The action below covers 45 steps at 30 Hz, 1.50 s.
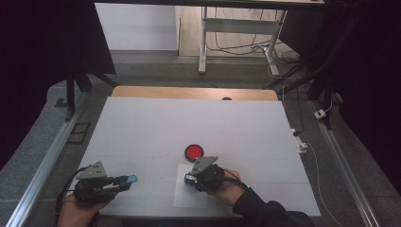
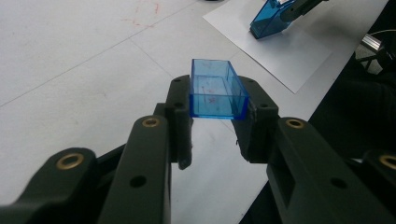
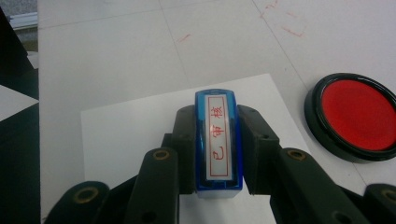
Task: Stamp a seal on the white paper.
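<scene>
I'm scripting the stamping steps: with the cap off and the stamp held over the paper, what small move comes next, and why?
Probably move the stamp sideways to the red ink pad. The right tongs grip it above the paper, its face looks pale with red characters, the pad lies open beside it, and the left tongs hold the cap aside.

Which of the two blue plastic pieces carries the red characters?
The stamp clamped in the right gripper, over the white paper: its white face shows red characters. The cap in the left gripper is a hollow, clear blue shell.
</scene>
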Each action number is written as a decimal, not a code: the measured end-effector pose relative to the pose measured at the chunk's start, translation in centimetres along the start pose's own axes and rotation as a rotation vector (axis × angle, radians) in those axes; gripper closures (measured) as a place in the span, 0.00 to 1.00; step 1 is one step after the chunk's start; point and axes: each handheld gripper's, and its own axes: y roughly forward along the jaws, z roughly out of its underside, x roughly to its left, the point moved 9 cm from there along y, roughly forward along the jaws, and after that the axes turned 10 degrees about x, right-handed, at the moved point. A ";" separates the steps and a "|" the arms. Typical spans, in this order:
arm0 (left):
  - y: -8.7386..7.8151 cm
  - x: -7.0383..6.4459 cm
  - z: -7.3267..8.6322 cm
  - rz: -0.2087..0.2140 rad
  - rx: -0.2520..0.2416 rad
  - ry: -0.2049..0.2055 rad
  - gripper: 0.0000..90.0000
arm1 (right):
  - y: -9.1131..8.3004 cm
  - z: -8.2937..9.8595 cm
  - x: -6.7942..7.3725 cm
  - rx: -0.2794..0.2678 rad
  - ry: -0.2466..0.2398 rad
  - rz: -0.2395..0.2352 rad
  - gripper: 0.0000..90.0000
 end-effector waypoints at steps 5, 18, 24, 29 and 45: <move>0.0 0.0 0.0 0.001 -0.001 -0.001 0.76 | 0.0 0.1 -0.2 -0.005 0.026 -0.028 0.78; 0.0 0.0 0.0 0.002 0.000 -0.002 0.76 | 0.1 0.4 -1.4 -0.054 0.173 -0.168 0.78; 0.0 0.0 0.0 0.003 0.000 -0.004 0.76 | 0.2 0.5 -1.7 -0.071 0.215 -0.207 0.78; 0.0 0.0 0.0 0.002 0.000 -0.003 0.76 | 0.2 0.4 -1.3 -0.057 0.164 -0.155 0.78; 0.0 0.0 0.0 0.003 -0.002 -0.003 0.76 | 0.1 0.2 -0.8 -0.027 0.108 -0.086 0.78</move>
